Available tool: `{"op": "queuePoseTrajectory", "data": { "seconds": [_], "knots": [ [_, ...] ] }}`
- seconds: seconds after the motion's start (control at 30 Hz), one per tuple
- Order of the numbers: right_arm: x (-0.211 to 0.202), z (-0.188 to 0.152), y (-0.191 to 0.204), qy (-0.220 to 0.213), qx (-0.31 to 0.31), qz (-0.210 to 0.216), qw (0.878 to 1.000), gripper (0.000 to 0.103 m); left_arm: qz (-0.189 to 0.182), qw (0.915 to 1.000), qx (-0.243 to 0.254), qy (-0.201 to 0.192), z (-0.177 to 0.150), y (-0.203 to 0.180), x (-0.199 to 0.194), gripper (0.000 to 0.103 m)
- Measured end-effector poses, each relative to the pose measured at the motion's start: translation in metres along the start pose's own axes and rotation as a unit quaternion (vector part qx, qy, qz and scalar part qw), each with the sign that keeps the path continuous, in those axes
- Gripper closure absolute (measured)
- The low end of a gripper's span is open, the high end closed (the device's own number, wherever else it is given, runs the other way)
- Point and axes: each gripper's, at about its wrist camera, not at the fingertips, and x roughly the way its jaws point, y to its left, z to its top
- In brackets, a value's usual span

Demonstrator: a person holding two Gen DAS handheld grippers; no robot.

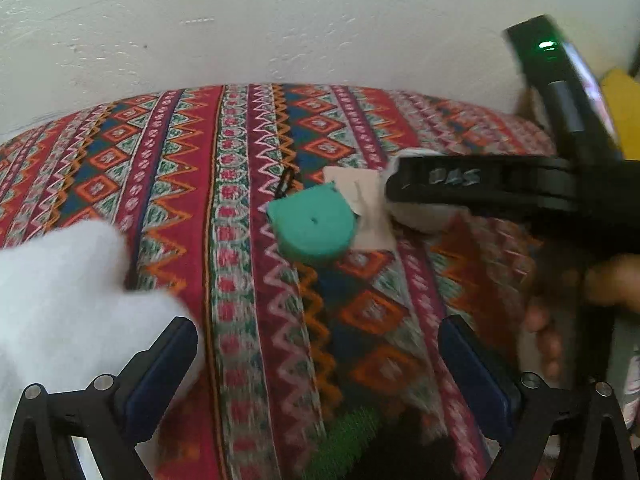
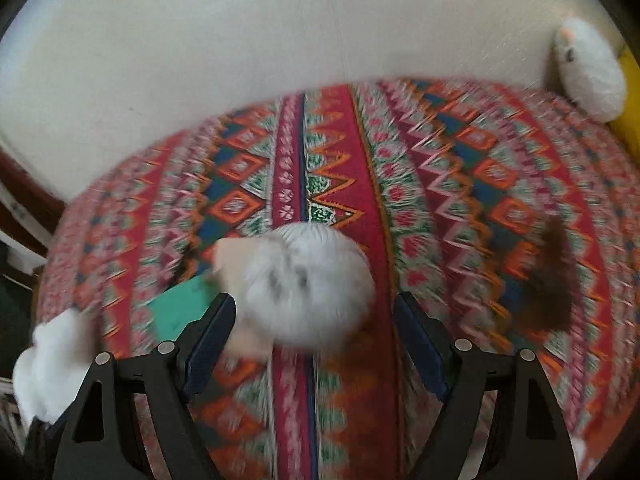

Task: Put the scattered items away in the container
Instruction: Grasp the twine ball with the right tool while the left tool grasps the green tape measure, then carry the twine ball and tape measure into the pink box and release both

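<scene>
Patterned cloth (image 2: 332, 152) covers surface, wall (image 2: 240, 40) behind. Frame centre: fluffy ball (image 2: 308, 280) on cloth, card (image 2: 232, 256) and flat case (image 2: 180, 312) touching at its left. Second fluffy item (image 2: 588, 68) upper right against wall. Tuft (image 2: 552, 280) right of centre.

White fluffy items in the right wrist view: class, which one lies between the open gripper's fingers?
The round grey-flecked fluffy ball at centre, between the right gripper fingers. The others sit apart: one at far right by the wall, one at lower left.
</scene>
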Motion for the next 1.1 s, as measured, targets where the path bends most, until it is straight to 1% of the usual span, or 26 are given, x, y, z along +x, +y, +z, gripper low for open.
{"op": "queuePoseTrajectory", "data": {
  "seconds": [0.03, 0.1, 0.13, 0.2, 0.27, 0.3, 0.33, 0.4, 0.47, 0.53, 0.6, 0.7, 0.8, 0.87, 1.0, 1.1],
  "knots": [
    [0.002, 0.004, -0.005, -0.006, 0.015, 0.016, 1.0, 0.036, 0.004, 1.0, -0.002, -0.001, 0.005, 0.0, 0.008, 0.003],
    [-0.009, 0.01, -0.017, -0.042, 0.044, 0.039, 0.997, 0.036, 0.012, 0.9998, -0.012, -0.006, 0.017, -0.002, 0.024, 0.003],
    [-0.017, 0.01, -0.021, -0.062, 0.048, 0.043, 0.996, 0.036, 0.016, 0.9997, -0.016, -0.007, 0.022, -0.003, 0.03, 0.003],
    [-0.031, 0.01, -0.028, -0.092, 0.052, 0.05, 0.993, 0.036, 0.035, 0.9989, -0.033, -0.003, 0.035, -0.006, 0.051, 0.005],
    [-0.043, 0.008, -0.032, -0.11, 0.046, 0.06, 0.991, 0.036, 0.048, 0.9972, -0.055, 0.014, 0.043, -0.005, 0.072, 0.016],
    [-0.048, 0.007, -0.032, -0.116, 0.041, 0.06, 0.991, 0.036, 0.051, 0.9964, -0.064, 0.022, 0.046, -0.004, 0.082, 0.035],
    [-0.053, 0.004, -0.031, -0.119, 0.034, 0.058, 0.991, 0.036, 0.054, 0.9955, -0.072, 0.028, 0.049, -0.002, 0.091, 0.035],
    [-0.061, -0.005, -0.028, -0.125, 0.02, 0.057, 0.99, 0.036, 0.053, 0.995, -0.08, 0.029, 0.05, -0.001, 0.091, 0.035],
    [-0.072, -0.017, -0.026, -0.131, 0.015, 0.063, 0.989, 0.036, 0.038, 0.9939, -0.097, 0.036, 0.045, 0.003, 0.083, 0.035],
    [-0.085, -0.032, -0.022, -0.139, 0.007, 0.068, 0.988, 0.036, 0.021, 0.9938, -0.102, 0.038, 0.035, 0.004, 0.066, 0.035],
    [-0.1, -0.049, -0.017, -0.146, -0.003, 0.071, 0.987, 0.036, 0.009, 0.9949, -0.093, 0.036, 0.024, 0.001, 0.041, 0.035],
    [-0.131, -0.083, -0.019, -0.152, 0.0, 0.085, 0.985, 0.036, -0.007, 0.9965, -0.08, 0.021, -0.001, -0.01, -0.011, 0.035],
    [-0.166, -0.126, -0.026, -0.156, 0.005, 0.099, 0.983, 0.036, -0.029, 0.9969, -0.073, 0.004, -0.029, -0.023, -0.069, 0.035],
    [-0.193, -0.162, -0.034, -0.161, 0.001, 0.099, 0.982, 0.036, -0.04, 0.9968, -0.068, -0.008, -0.049, -0.03, -0.103, 0.035],
    [-0.242, -0.237, -0.051, -0.172, -0.007, 0.088, 0.981, 0.036, -0.06, 0.9964, -0.047, -0.036, -0.106, -0.052, -0.167, 0.035],
    [-0.272, -0.287, -0.064, -0.172, -0.011, 0.081, 0.982, 0.036, -0.07, 0.996, -0.032, -0.045, -0.152, -0.068, -0.196, 0.035]
  ]
}}
